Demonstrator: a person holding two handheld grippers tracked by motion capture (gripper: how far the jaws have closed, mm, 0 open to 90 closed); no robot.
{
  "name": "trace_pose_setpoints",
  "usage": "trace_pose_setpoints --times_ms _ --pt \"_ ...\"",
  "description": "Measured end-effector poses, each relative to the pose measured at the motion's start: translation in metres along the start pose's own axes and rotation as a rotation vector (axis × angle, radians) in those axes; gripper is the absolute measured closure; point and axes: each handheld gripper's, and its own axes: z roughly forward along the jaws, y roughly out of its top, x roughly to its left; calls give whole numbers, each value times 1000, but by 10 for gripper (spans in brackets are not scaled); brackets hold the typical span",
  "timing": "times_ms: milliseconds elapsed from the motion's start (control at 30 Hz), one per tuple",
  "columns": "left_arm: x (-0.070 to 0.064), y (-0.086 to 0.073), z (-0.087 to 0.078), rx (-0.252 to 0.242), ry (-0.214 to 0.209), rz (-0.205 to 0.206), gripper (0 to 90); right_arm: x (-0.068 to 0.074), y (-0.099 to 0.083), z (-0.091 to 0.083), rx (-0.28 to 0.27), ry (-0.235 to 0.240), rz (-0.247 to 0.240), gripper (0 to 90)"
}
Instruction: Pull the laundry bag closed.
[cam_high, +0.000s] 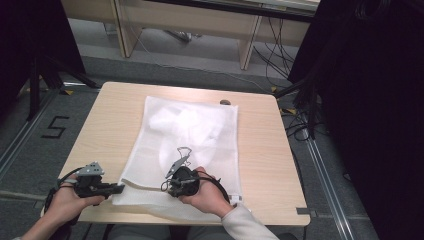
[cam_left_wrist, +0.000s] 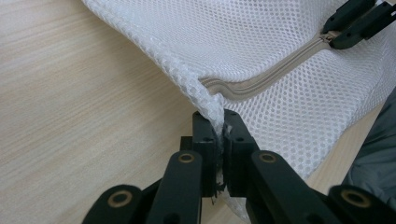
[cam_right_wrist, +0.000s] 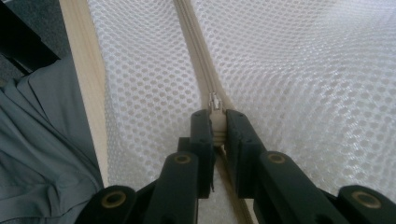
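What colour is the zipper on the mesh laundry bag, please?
The zipper is beige, against the bag's white mesh; the right gripper view shows it best.

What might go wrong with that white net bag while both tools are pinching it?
The left tool grips only the thin corner of the mesh bag, so the net could slip out or snag when pulled. The right tool pinches the small zipper pull; it might pop free, or the zipper could jam where the fabric bunches.

The mesh bag (cam_high: 187, 150) lies flat on the bench (cam_high: 100, 125), reaching from near the far edge to the near edge, slightly right of centre. Its zipper (cam_left_wrist: 275, 70) runs along the near end. A small object (cam_high: 225, 102) sits beside the bag's far right corner.
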Motion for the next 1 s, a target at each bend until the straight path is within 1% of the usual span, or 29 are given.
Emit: trace_pose_setpoints --times_ms 33,67,100,133,167,200,233,300,367,400,500,533,567,667,700,733,767,800,833,867,900,933,1000 --pt "0 0 0 0 1 1 851 0 -1 0 1 7 7 823" --pt "-1 0 1 -8 0 -9 851 1 -1 0 2 1 15 823" --pt "-1 0 1 -11 -1 -13 851 0 -2 -1 3 0 10 823" --pt "0 0 0 4 5 3 851 0 -2 -1 4 -1 9 823" --pt "-1 0 1 -10 -1 -12 851 -1 -2 0 1 2 -2 823" --pt "-1 0 1 -6 3 -9 851 -1 -3 -2 5 -2 10 823" --pt "-1 0 1 -10 0 -13 851 -2 -3 -1 4 -6 1 823" --pt "-1 0 1 -11 -1 -14 851 -2 -3 -2 -1 -2 0 823" --pt "-1 0 1 -10 0 -13 851 -2 -3 -3 0 -3 -3 823" --pt "0 0 0 4 3 2 851 -2 -4 -3 -2 -2 -3 823" --pt "0 0 0 5 5 3 851 -2 -5 -4 2 -2 3 823" --pt "-1 0 1 -10 0 -14 851 -2 -6 -5 1 2 5 823" --pt "-1 0 1 -9 0 -13 851 -2 -6 -5 3 -4 4 823" --pt "-1 0 1 -11 -1 -13 851 -3 -6 -6 -1 1 4 823" --pt "-1 0 1 -9 6 -10 851 -3 -6 -6 -2 2 3 823" --pt "-1 0 1 -10 0 -13 851 -2 -7 -7 1 1 3 823" --pt "0 0 0 3 2 1 851 -2 -7 -7 0 -1 4 823" --pt "-1 0 1 -10 1 -12 851 -3 -7 -7 -2 -2 6 823" --pt "-1 0 1 -10 0 -13 851 -2 -8 -7 2 -4 6 823" --pt "-1 0 1 -9 6 -11 851 -3 -8 -7 4 1 8 823" --pt "0 0 0 5 4 2 851 -3 -8 -8 6 -1 6 823" --pt "-1 0 1 -10 -1 -14 851 -3 -8 -8 6 2 6 823" --pt "-1 0 1 -9 0 -12 851 -3 -9 -8 9 -2 7 823"
